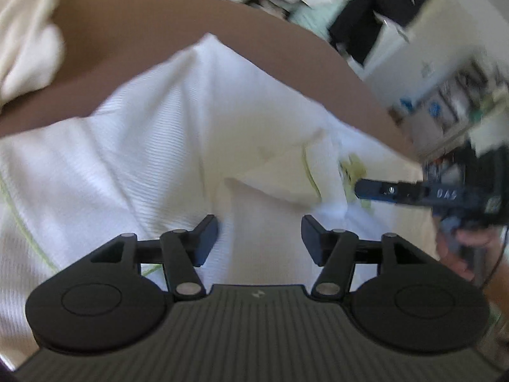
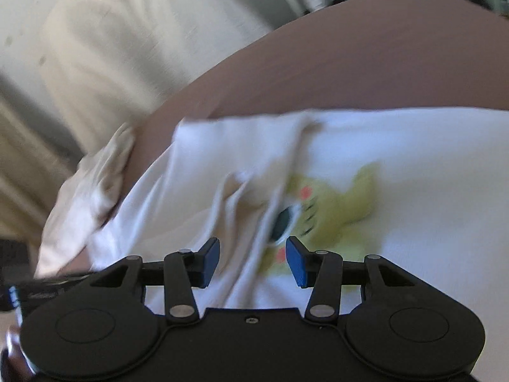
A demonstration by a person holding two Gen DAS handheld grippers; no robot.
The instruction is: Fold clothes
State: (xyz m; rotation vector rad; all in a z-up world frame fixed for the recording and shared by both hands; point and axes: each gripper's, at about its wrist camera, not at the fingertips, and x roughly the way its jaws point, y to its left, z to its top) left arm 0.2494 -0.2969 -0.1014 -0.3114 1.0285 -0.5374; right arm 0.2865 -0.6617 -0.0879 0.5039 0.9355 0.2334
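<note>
Brown surface [image 1: 133,31] carries a white shirt [image 1: 152,146] with a green print, rumpled, reaching its near edge. Left tongs [image 1: 259,238] and right tongs [image 2: 253,261] hover over it, wide, holding nothing. Folding seems midway or finishing; I cannot tell

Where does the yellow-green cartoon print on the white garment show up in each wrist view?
Left wrist: the print is right of centre, mostly hidden by a fold, beside the right tongs.
Right wrist: the print is centre-right, just above the open tongs.
Shared landmark: the brown table under the white garment.
</note>
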